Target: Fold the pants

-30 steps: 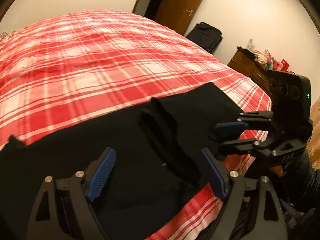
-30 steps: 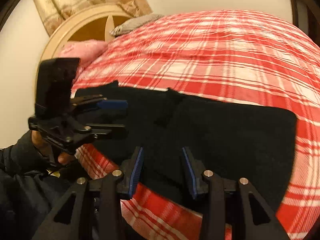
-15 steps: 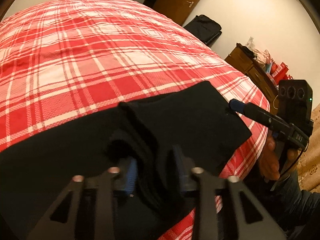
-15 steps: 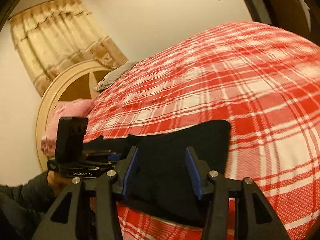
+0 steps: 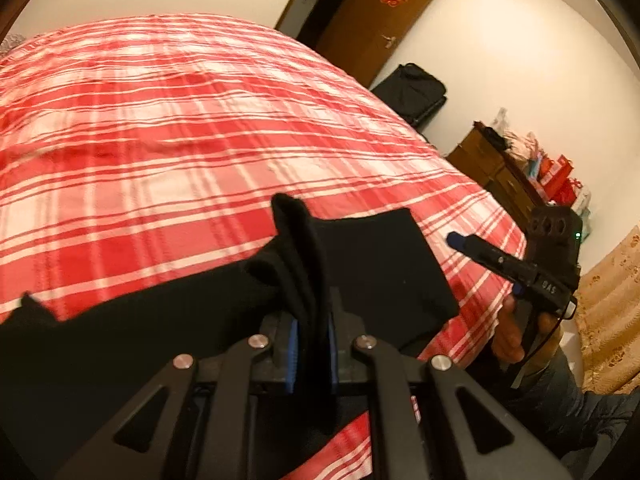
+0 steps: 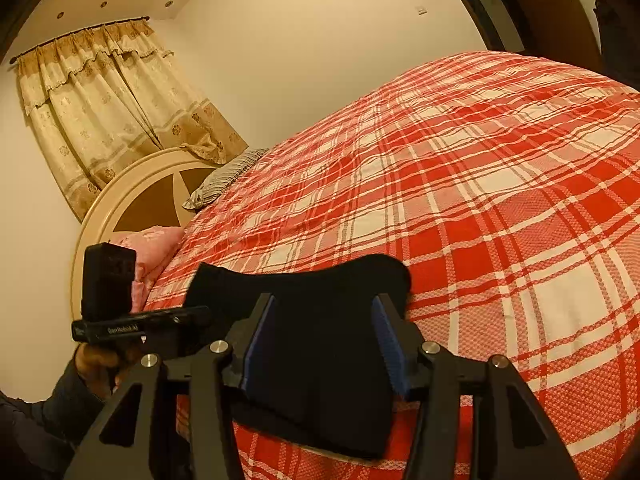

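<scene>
Black pants [image 5: 380, 264] lie across the near edge of a bed with a red and white plaid cover [image 5: 160, 120]. My left gripper [image 5: 312, 320] is closing, and its blue pads pinch an upright ridge of the black cloth, lifted a little off the bed. In the right wrist view the same gripper [image 6: 200, 314] meets the pants from the left. My right gripper [image 6: 324, 308] stands open over the pants' end [image 6: 320, 380], with cloth showing between its fingers but apart from the pads. From the left wrist it [image 5: 456, 239] hovers just past the pants' right edge.
A hand [image 5: 508, 336] holds the right gripper and another hand [image 6: 96, 364] holds the left. A brown door [image 5: 372, 20], a black suitcase [image 5: 412, 92] and a wooden dresser [image 5: 496, 168] stand beyond the bed. A round headboard [image 6: 140, 200], pillows [image 6: 156, 244] and a curtain [image 6: 112, 112] lie at its head.
My left gripper went from wide open to closed on the raised fold of the pants and lifted it. My right gripper swung across to the pants' end and its jaws widened slightly.
</scene>
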A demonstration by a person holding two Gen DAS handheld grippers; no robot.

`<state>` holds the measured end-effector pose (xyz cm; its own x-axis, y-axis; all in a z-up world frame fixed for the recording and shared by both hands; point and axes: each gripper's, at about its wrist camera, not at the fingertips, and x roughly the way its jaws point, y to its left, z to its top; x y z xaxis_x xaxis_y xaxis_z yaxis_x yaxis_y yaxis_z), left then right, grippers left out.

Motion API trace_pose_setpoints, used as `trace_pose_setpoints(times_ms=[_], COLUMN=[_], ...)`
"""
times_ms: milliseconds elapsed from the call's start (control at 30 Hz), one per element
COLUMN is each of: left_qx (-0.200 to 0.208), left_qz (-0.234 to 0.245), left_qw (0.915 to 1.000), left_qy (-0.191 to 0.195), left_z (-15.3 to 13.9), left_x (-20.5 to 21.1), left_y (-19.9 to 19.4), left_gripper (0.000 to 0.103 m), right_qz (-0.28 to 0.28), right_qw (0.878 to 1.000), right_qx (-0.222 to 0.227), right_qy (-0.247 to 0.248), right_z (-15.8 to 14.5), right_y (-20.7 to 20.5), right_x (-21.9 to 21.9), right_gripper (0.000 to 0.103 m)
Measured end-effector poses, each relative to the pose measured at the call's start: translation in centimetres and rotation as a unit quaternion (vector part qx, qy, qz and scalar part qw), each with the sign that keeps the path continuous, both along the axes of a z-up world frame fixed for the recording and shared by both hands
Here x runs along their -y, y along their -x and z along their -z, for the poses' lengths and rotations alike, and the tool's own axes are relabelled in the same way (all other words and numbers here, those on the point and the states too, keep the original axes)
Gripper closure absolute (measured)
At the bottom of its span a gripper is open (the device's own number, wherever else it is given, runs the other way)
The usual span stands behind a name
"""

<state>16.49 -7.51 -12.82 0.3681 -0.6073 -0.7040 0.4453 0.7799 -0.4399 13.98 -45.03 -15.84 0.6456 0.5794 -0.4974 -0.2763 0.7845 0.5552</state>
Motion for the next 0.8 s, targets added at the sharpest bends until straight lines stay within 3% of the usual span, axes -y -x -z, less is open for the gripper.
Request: trace_pose_setpoints(times_ms=[100, 400, 533, 600, 800], left_qx=[-0.013, -0.025, -0.033, -0.036, -0.023], left_qz=[-0.007, -0.036, -0.035, -0.036, -0.030], left_qw=[0.9998, 0.9990, 0.9985, 0.9979, 0.9968], left_qy=[-0.015, -0.006, -0.026, -0.041, -0.071], left_z=[1.1, 2.0, 3.3, 4.0, 4.3], left_x=[-0.5, -2.8, -2.4, -2.0, -1.7], left_y=[-0.1, 0.1, -0.1, 0.1, 1.4], left_gripper=[0.091, 0.091, 0.091, 0.087, 0.084], right_qz=[-0.013, -0.101, -0.099, -0.091, -0.093], right_qw=[1.000, 0.993, 0.990, 0.986, 0.988], right_qx=[0.002, 0.025, -0.012, -0.064, -0.068], right_qy=[0.008, 0.052, 0.099, 0.123, 0.102], right_z=[0.0, -0.1, 1.6, 3.5, 2.8], right_y=[0.1, 1.6, 1.1, 0.1, -0.1], right_x=[-0.7, -4.6, -5.8, -5.6, -4.5], right_gripper=[0.050, 0.050, 0.050, 0.050, 0.050])
